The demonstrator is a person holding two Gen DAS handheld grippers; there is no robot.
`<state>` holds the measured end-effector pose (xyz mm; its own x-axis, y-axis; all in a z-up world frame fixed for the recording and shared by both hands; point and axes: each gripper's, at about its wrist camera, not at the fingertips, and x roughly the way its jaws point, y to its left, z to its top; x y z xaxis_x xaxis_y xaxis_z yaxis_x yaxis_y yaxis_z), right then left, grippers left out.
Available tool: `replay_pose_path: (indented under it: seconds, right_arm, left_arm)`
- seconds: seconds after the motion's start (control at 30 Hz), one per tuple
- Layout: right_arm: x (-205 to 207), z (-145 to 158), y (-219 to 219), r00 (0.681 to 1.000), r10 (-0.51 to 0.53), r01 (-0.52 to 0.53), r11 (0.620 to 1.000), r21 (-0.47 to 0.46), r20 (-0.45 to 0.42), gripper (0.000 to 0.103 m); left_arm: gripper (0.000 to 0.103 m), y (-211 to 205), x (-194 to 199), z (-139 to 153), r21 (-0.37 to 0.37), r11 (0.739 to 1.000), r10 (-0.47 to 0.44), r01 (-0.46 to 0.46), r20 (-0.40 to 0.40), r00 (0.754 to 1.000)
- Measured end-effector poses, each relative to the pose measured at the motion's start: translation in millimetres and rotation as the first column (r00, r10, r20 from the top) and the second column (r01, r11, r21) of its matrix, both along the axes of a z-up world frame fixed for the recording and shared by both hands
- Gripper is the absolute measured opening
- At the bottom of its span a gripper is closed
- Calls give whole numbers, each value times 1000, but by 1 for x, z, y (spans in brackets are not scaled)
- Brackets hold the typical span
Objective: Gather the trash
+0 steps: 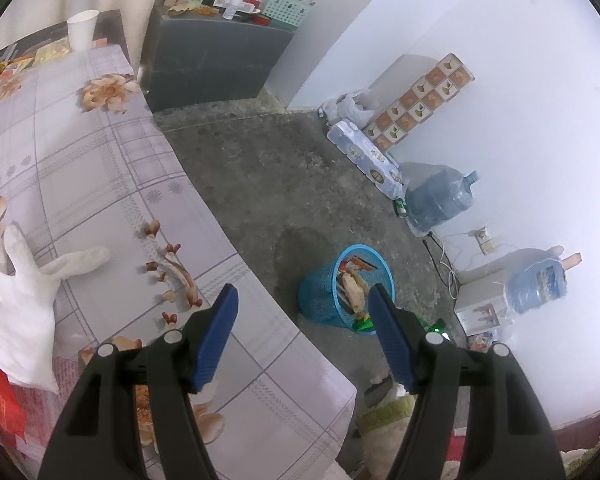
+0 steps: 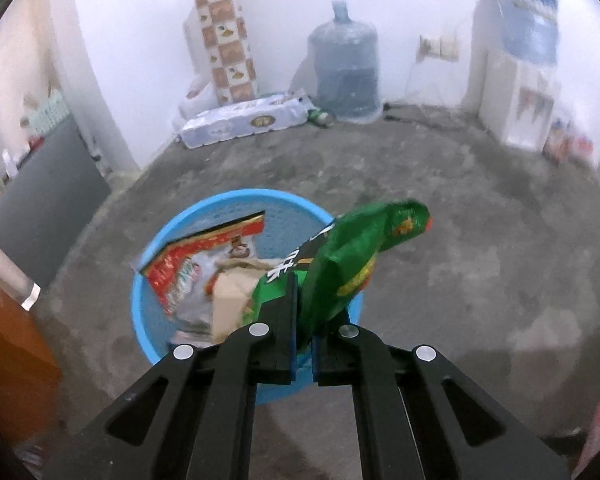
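Green snack wrapper held over the blue bin

Our right gripper [image 2: 305,312] pinches the green snack wrapper [image 2: 352,256] at its lower end, centre frame above the blue mesh wastebasket [image 2: 148,280]. It looks light, crinkly, probably slippery; its long axis runs up-right. Our left gripper [image 1: 302,312] hangs open, empty, above the table edge [image 1: 220,216].
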<state>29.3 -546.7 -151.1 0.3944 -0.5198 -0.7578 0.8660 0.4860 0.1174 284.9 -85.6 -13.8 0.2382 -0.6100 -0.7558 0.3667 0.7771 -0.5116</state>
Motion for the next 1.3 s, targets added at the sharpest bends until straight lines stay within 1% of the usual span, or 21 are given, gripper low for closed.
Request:
replay_pose_path:
  seconds: [0.13, 0.23, 0.33, 0.43, 0.53, 0.67, 0.77, 0.87, 0.9, 0.93, 0.97, 1.0, 1.1, 1.27, 1.3]
  right_arm:
    - [14, -14, 5, 996, 43, -46, 998, -33, -81, 4]
    - [21, -30, 6, 988, 58, -60, 998, -12, -144, 3]
    - [28, -44, 7, 978, 78, -74, 997, 31, -193, 2]
    - [34, -52, 10, 962, 110, -106, 994, 32, -251, 2]
    - [43, -63, 7, 937, 149, -138, 989, 60, -317, 2]
    - [50, -78, -6, 911, 159, -138, 987, 83, -380, 2]
    - [56, -87, -21, 895, 170, -133, 984, 116, -412, 3]
    - [61, -99, -36, 885, 196, -124, 973, 193, -422, 2]
    - [62, -104, -39, 877, 203, -124, 971, 204, -434, 2]
    - [67, -109, -41, 861, 218, -133, 968, 211, -460, 2]
    - [70, -115, -43, 852, 233, -134, 963, 235, -468, 2]
    - [73, -122, -46, 849, 242, -125, 956, 266, -470, 2]
    - [82, -132, -56, 837, 242, -103, 951, 292, -490, 2]
    - [98, -152, -69, 814, 281, -84, 923, 376, -509, 2]
    - [100, -156, -71, 813, 287, -77, 916, 394, -507, 2]
  left_arm:
    - [65, 1, -3, 0, -8, 1000, -1, 1, -1, 1000]
    - [65, 1, -3, 0, -9, 1000, -3, 3, -4, 1000]
    - [65, 1, -3, -1, -8, 1000, -1, 1, -7, 1000]
    - [65, 3, -2, -1, -7, 1000, 2, -2, -9, 1000]
    - [65, 2, -1, -1, -9, 1000, 3, -3, -9, 1000]
    - [65, 2, -1, -3, -16, 1000, -4, 3, -14, 1000]
    - [65, 2, -2, -3, -16, 1000, -2, 2, -14, 1000]
    - [65, 3, -2, -4, -16, 1000, -1, 1, -15, 1000]
    - [65, 3, -2, -4, -15, 1000, 3, -3, -17, 1000]
    - [65, 3, -2, -5, -14, 1000, 5, -5, -19, 1000]
    - [65, 2, -2, -5, -14, 1000, 6, -6, -21, 1000]
    - [65, 1, -2, -5, -13, 1000, 7, -7, -23, 1000]
    - [65, 0, -3, -4, -5, 1000, 7, -7, -24, 1000]
    - [65, -2, -3, -2, -2, 1000, 5, -5, -24, 1000]
    - [65, -2, -4, -2, -2, 1000, 4, -4, -24, 1000]
